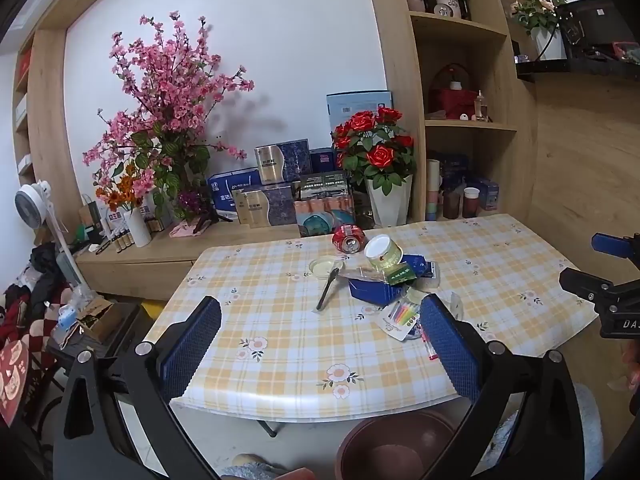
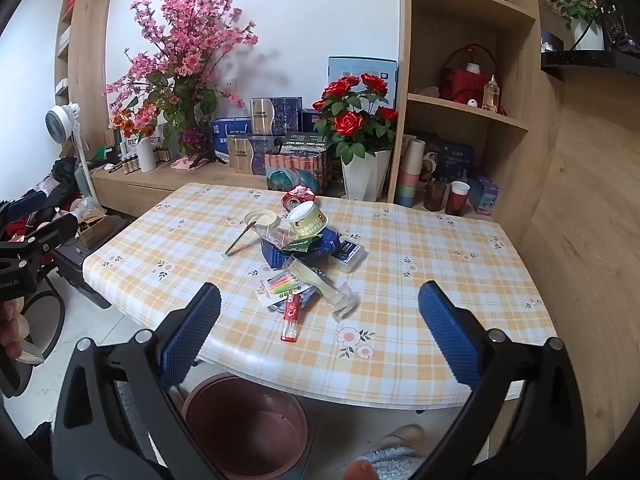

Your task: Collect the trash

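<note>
A heap of trash lies mid-table (image 1: 260,344): a red can (image 1: 348,238) on its side, a white-and-green tub (image 1: 384,254), a crumpled blue box (image 1: 372,292), a round lid (image 1: 325,267) with a dark spoon (image 1: 326,290), and a candle pack (image 1: 400,316). The right wrist view also shows a red lighter (image 2: 291,318) and clear plastic wrap (image 2: 340,300) nearest the front edge. My left gripper (image 1: 320,302) hangs open before the heap, holding nothing. My right gripper (image 2: 320,287) is open too, short of the lighter. A brown bin (image 2: 244,428) stands on the floor under the front edge.
Behind the table a wooden sideboard (image 1: 168,252) carries pink blossoms (image 1: 172,92), boxes and a vase of red roses (image 1: 376,152). Shelves (image 2: 464,112) with jars and cups rise at the right. A fan (image 1: 34,206) and floor clutter fill the left. A slippered foot (image 2: 400,440) is beside the bin.
</note>
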